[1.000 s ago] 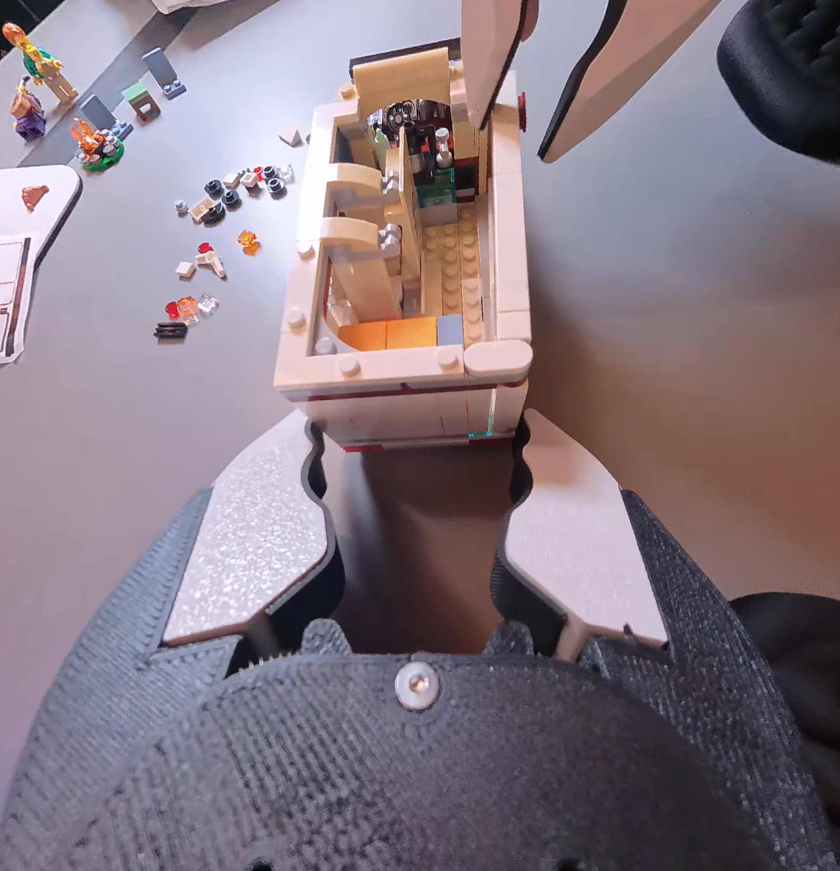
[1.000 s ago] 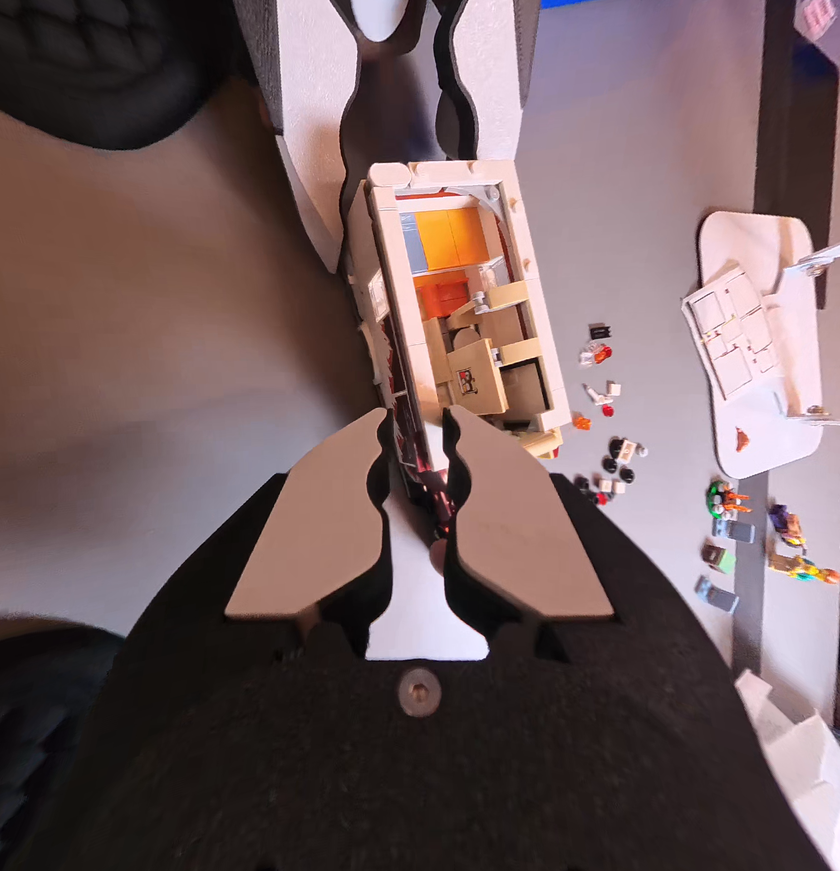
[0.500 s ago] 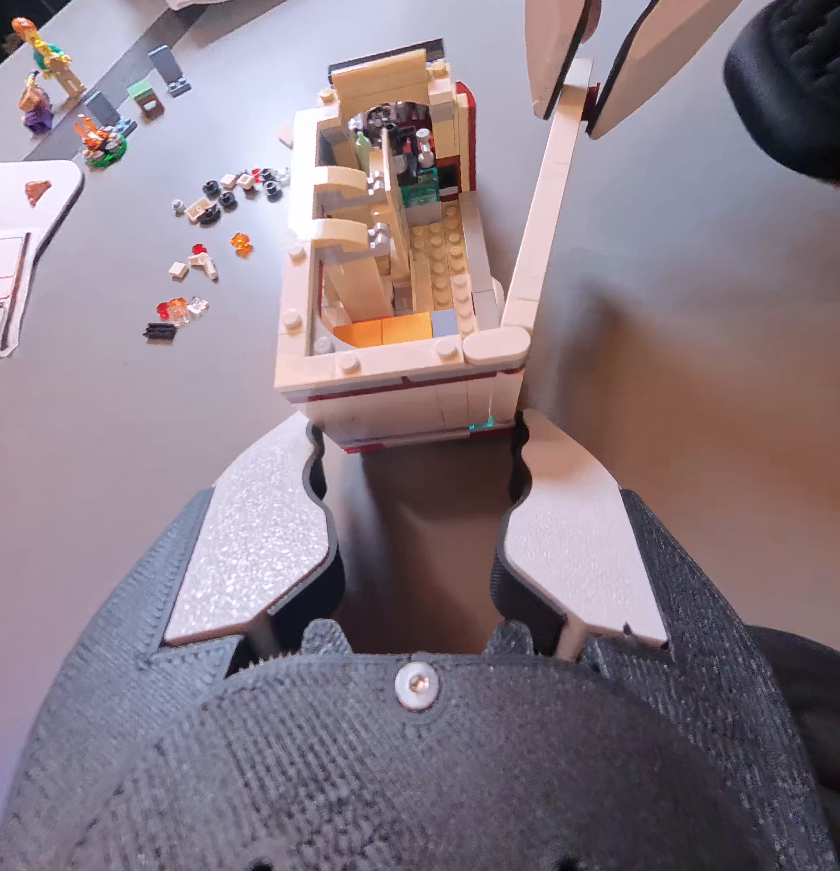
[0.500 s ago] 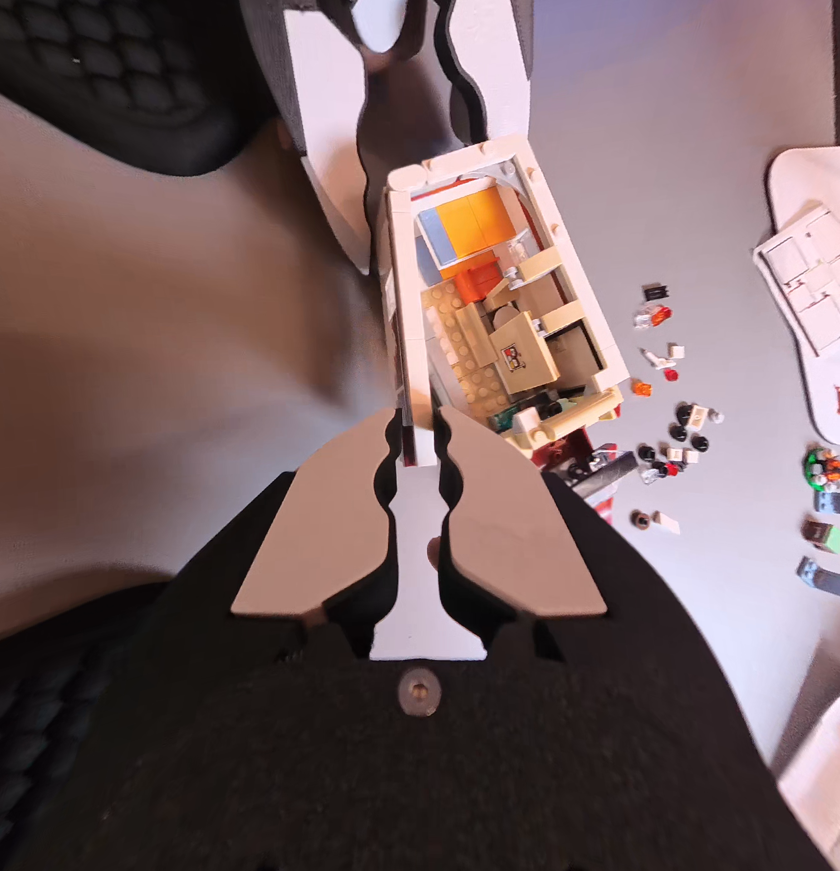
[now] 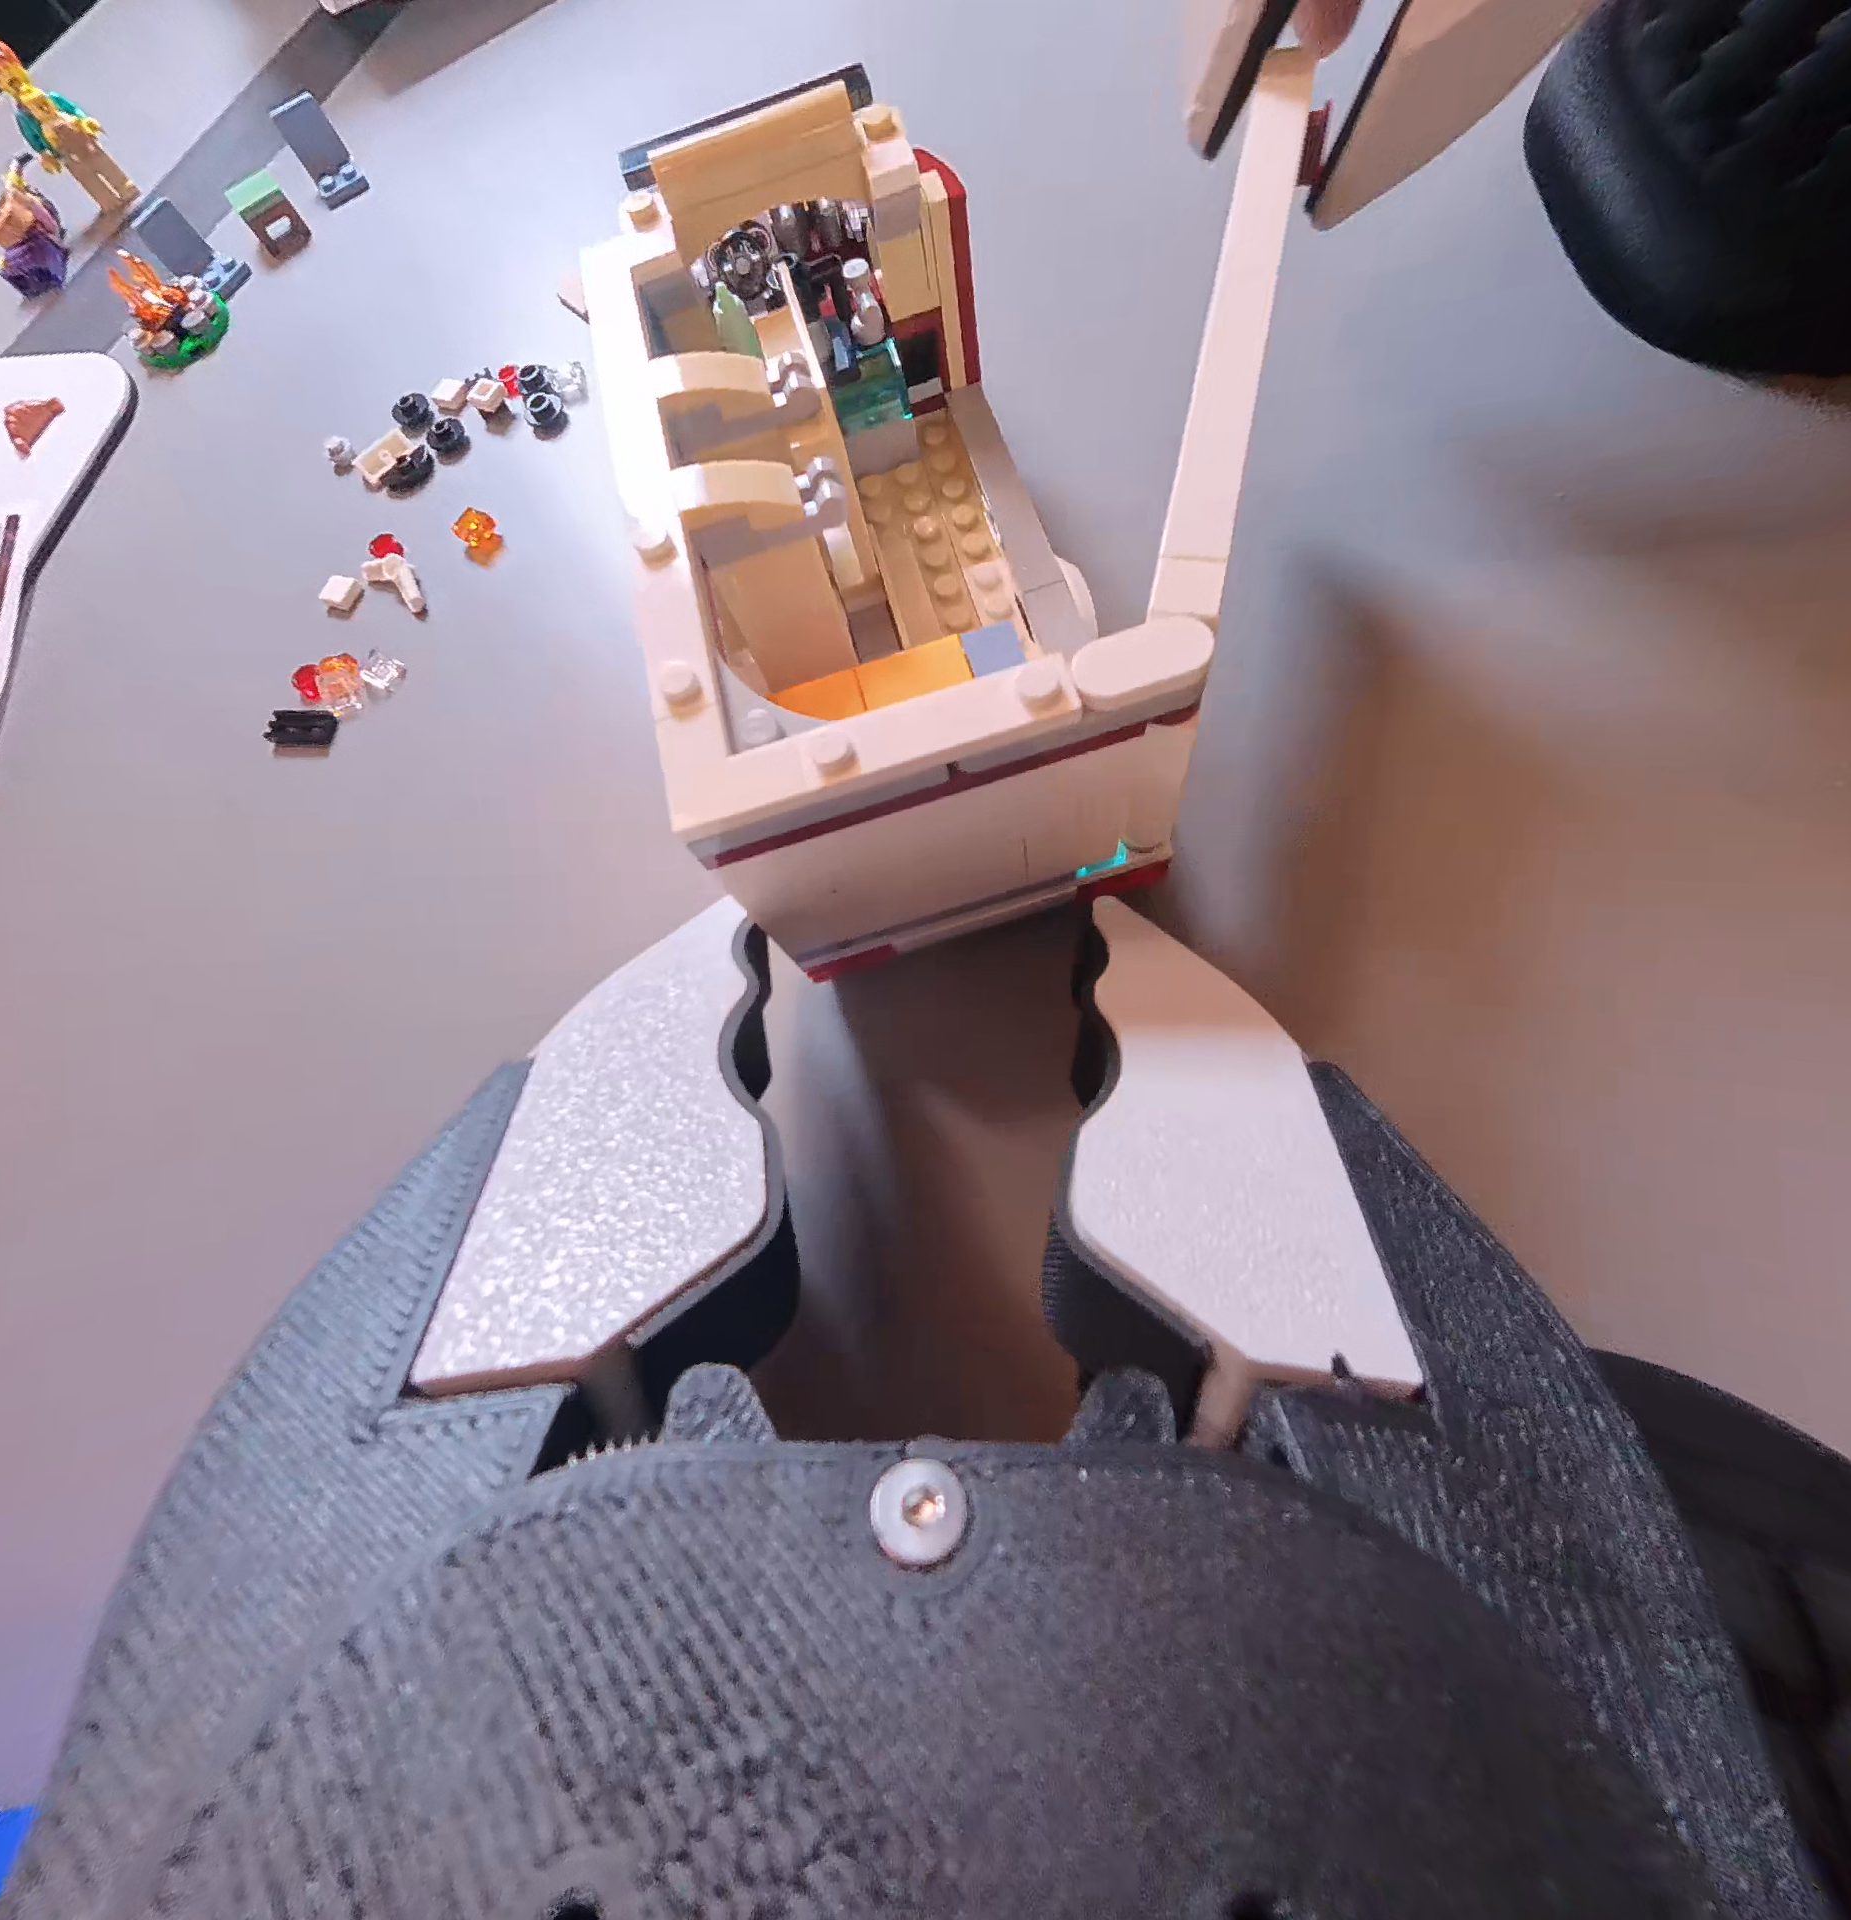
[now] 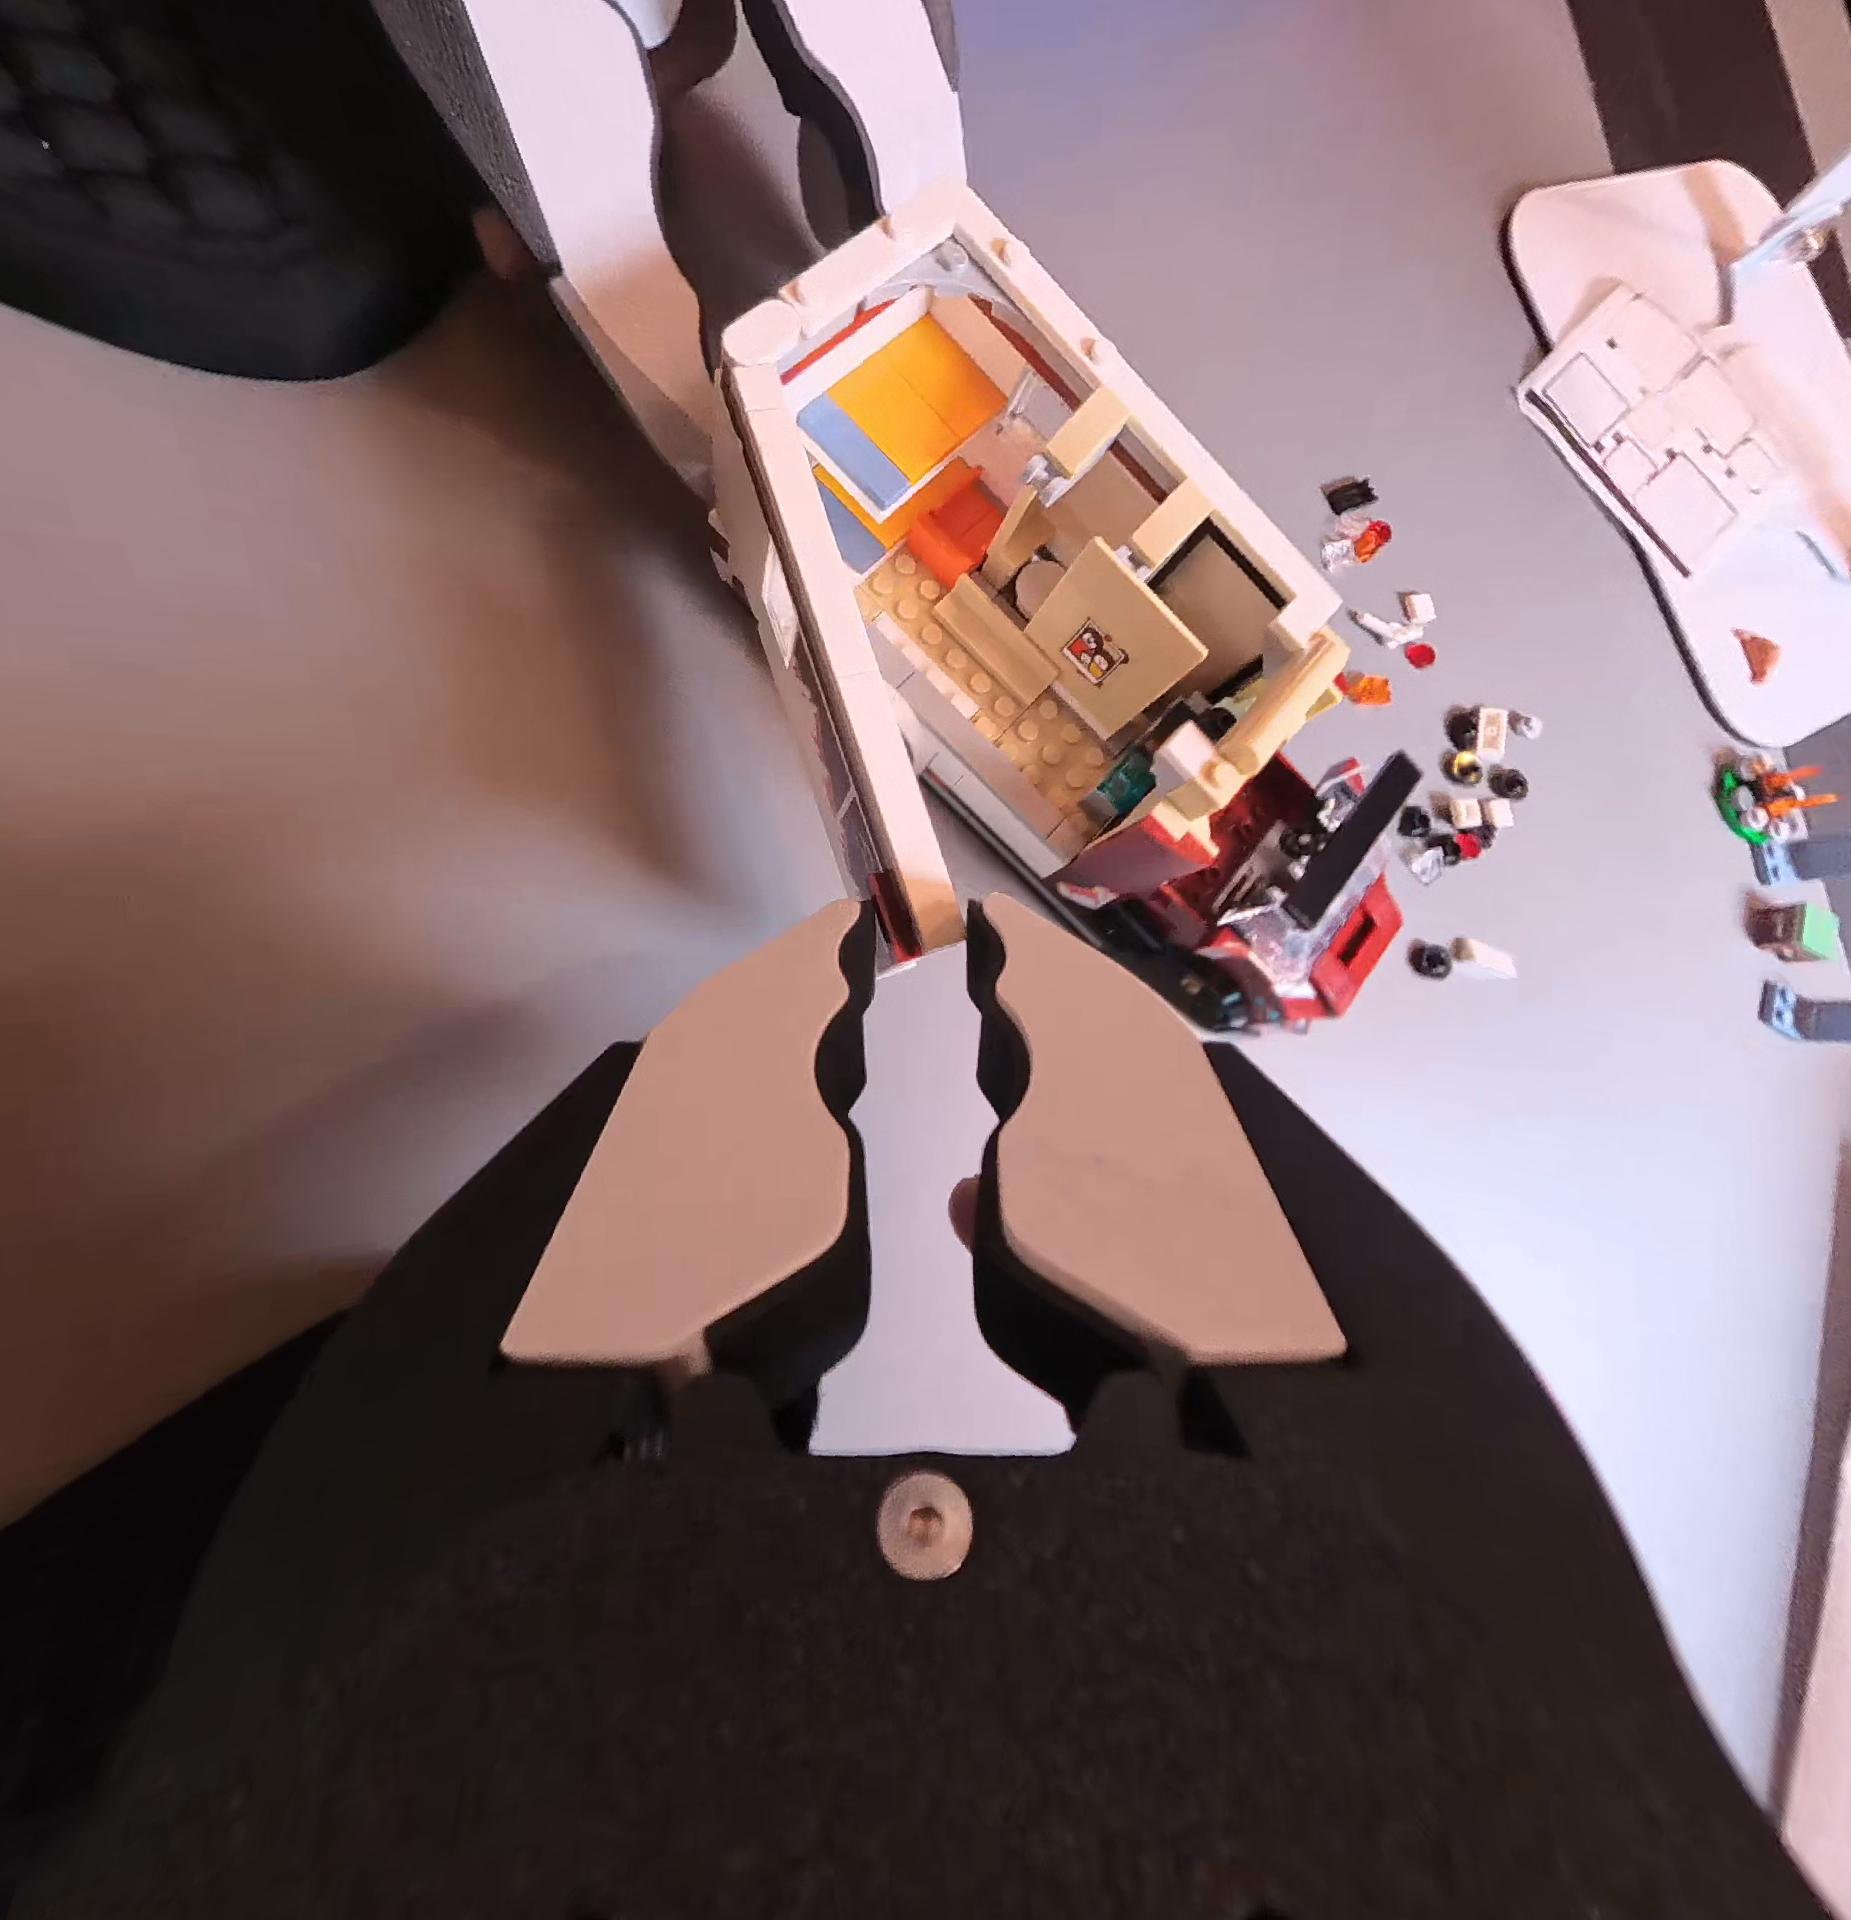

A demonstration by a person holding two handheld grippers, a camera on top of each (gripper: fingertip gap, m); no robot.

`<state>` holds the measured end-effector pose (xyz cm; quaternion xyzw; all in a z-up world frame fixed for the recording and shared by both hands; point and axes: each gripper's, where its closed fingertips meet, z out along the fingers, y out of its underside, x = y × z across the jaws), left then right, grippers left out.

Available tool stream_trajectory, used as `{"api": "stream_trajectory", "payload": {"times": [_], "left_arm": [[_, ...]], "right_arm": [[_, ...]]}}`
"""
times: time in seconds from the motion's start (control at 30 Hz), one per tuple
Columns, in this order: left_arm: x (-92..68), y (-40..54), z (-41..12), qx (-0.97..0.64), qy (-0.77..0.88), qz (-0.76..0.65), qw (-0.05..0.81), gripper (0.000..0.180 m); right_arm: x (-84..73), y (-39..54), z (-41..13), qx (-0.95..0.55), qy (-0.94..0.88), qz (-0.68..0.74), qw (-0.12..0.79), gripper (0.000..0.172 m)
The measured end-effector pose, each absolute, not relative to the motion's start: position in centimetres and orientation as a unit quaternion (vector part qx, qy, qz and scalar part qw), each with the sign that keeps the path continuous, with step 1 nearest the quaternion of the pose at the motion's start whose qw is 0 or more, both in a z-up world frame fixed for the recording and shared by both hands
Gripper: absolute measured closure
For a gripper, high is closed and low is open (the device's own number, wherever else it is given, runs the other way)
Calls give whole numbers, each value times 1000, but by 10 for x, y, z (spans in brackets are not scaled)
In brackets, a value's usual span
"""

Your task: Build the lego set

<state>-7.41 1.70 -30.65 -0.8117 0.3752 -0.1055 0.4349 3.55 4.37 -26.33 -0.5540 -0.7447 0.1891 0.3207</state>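
1. Brick-built camper van (image 5: 900, 582), white with dark red stripes and its roof off, stands on the grey tabletop (image 5: 277, 1039); its rear end sits right at the tips of the left gripper (image 5: 921, 925).
2. The left gripper has its jaws wide apart. The van's rear lower edge lies between the fingertips; the right fingertip (image 5: 1118, 935) is at the red corner, but whether either pad presses on it cannot be told.
3. A long white side wall (image 5: 1222, 374) is swung out from the van's rear corner, hinged at a rounded white piece, leaving the tan studded floor and orange and blue tiles inside in plain sight.
4. The right gripper (image 6: 921, 925) is closed narrowly on the free end of that wall, its two pads against the wall's faces. From the left wrist view it shows at the top edge (image 5: 1295, 104), pinching the wall's far tip.
5. Beside the van lie loose small pieces (image 5: 422, 540): black rounds, white bits, clear red and orange studs.
6. Farther off stand two minifigures (image 5: 38, 156), a small flame build (image 5: 168, 312), and a white sheet (image 5: 27, 499) at the edge.
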Motion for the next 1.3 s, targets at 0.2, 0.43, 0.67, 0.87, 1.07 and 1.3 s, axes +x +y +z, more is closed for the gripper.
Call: {"api": "stream_trajectory", "payload": {"times": [0.2,0.43,0.67,0.87,1.07,1.3], "left_arm": [[-70,15,-306,-805,391,-82,439,137],[-70,10,-299,-775,441,-66,448,121],[-54,2,-257,-656,607,6,449,123],[-26,7,-270,-593,726,50,344,133],[-12,4,-276,-566,752,31,335,144],[-5,5,-276,-571,740,32,354,145]], "right_arm": [[56,23,-263,-593,-710,153,348,156],[71,7,-262,-623,-672,128,380,157],[85,30,-262,-624,-673,106,382,156],[105,69,-261,-645,-660,87,375,165],[109,66,-254,-616,-674,126,387,146],[85,93,-258,-568,-709,133,397,125]]}}
